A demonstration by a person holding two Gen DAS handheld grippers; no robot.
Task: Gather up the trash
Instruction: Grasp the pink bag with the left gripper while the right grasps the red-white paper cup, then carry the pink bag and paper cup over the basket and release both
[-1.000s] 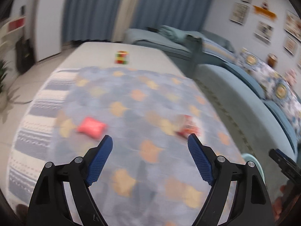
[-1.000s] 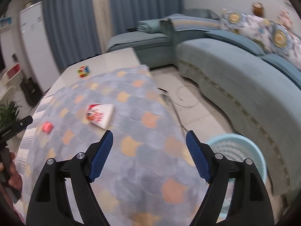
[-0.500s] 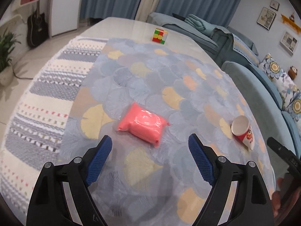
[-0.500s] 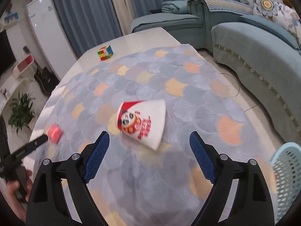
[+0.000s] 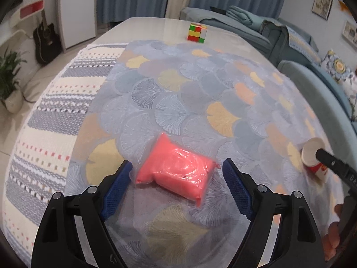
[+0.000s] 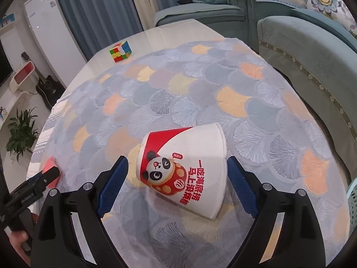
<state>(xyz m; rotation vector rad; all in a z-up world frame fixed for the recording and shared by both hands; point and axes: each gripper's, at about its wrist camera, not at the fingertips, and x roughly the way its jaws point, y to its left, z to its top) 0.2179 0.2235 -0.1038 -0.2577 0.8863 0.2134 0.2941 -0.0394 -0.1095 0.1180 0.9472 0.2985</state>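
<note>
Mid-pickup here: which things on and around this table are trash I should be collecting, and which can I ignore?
Part of the job:
- pink plastic packet, between the open left jaws
- tipped paper cup, between the open right jaws
- light blue basket, at the table's edge, likely the bin

Just lying about:
- puzzle cube
- guitar
- potted plant

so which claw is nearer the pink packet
Left. The left claw straddles the pink packet, open around it. The right claw is off to its right, open around the paper cup.
</note>
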